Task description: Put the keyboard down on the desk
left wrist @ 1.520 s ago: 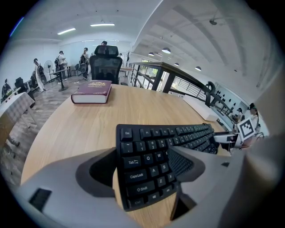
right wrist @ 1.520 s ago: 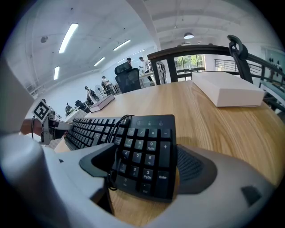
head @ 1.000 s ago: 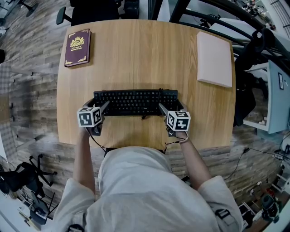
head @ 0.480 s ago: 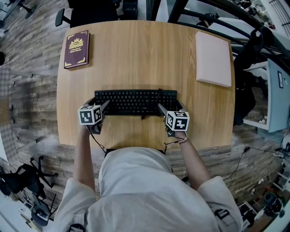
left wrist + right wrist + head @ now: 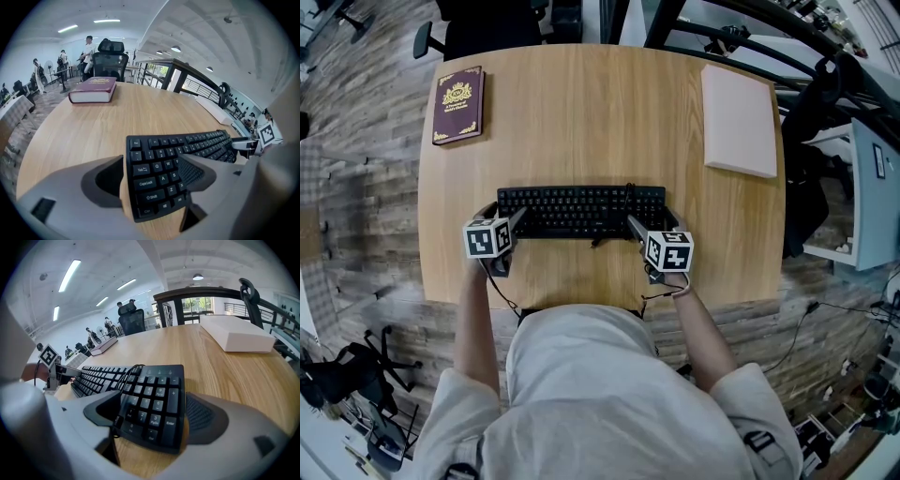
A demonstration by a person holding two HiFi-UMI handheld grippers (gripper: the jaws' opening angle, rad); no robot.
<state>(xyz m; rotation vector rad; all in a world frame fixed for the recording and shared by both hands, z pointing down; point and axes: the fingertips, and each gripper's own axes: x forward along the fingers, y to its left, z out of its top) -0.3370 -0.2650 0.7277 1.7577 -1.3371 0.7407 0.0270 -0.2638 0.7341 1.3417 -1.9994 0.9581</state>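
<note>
Scarcely changed: black keyboard (image 5: 581, 211) flat on desk (image 5: 581, 112) (cable looped); left gripper (image 5: 514, 219) and right gripper (image 5: 636, 223) jaws spread astride its ends.

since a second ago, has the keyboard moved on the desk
No: the keyboard keeps the same gap to the maroon book and to the near edge of the desk.

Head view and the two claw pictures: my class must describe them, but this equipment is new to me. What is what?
No robot: a person holds a claw in each hand. The head view looks down from a camera on their head; the other two come from cameras riding on the claws. On the wooden desk lie a black keyboard, a maroon book and a pale flat box. The left claw straddles the keyboard's left end, the right claw its number-pad end; both stand open, squeezing nothing.
</note>
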